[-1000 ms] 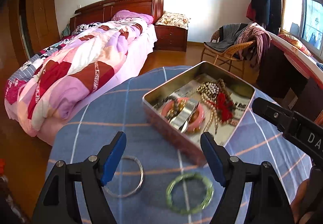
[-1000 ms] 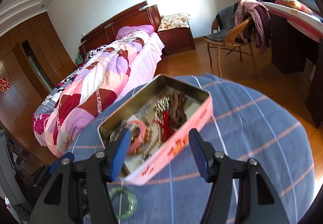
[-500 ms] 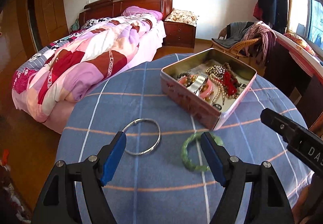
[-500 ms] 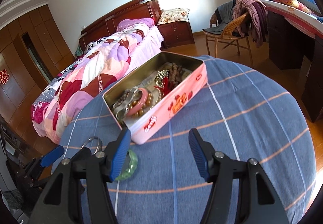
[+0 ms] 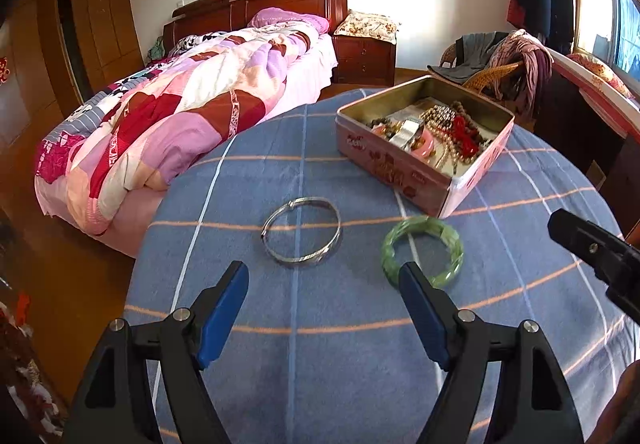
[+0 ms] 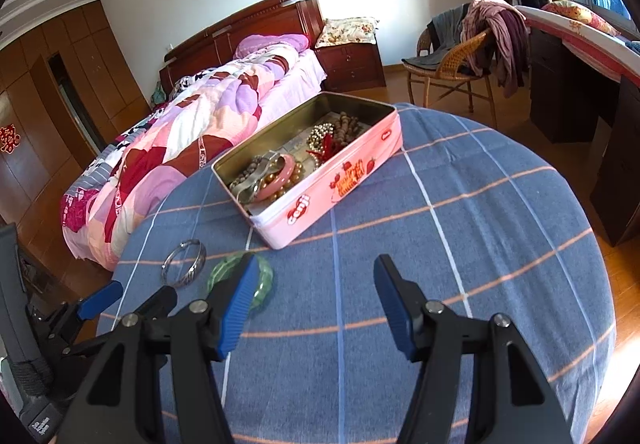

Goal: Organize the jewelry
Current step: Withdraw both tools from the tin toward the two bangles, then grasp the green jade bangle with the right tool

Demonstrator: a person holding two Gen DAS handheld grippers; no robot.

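At the far left stands a bed (image 5: 192,116) under a patchwork quilt of pink, red and white, well apart from the round table (image 5: 320,344), which is covered in a blue cloth crossed by white and orange stripes.

On the cloth, toward the left, the left gripper (image 5: 323,278) hangs above the table with its blue-padded jaws spread wide and nothing between them. Just beyond its tips a thin silver bangle (image 5: 302,232) lies flat on the cloth. Just to the right of it, apart from it, lies a green bangle (image 5: 422,250), also flat; the left gripper's right finger overlaps its near edge in the left wrist view, and whether they touch cannot be told.

Behind the two bangles sits an open pink tin (image 5: 400,172), close to the green one. Inside it lie a pink bangle (image 6: 280,176), strings of beads and a red ornament, tangled together.

Farther right, the right gripper (image 6: 315,282) hovers over bare cloth, its jaws parted and empty. Beyond the table at the right stands a wicker chair (image 6: 448,64) draped with clothes.
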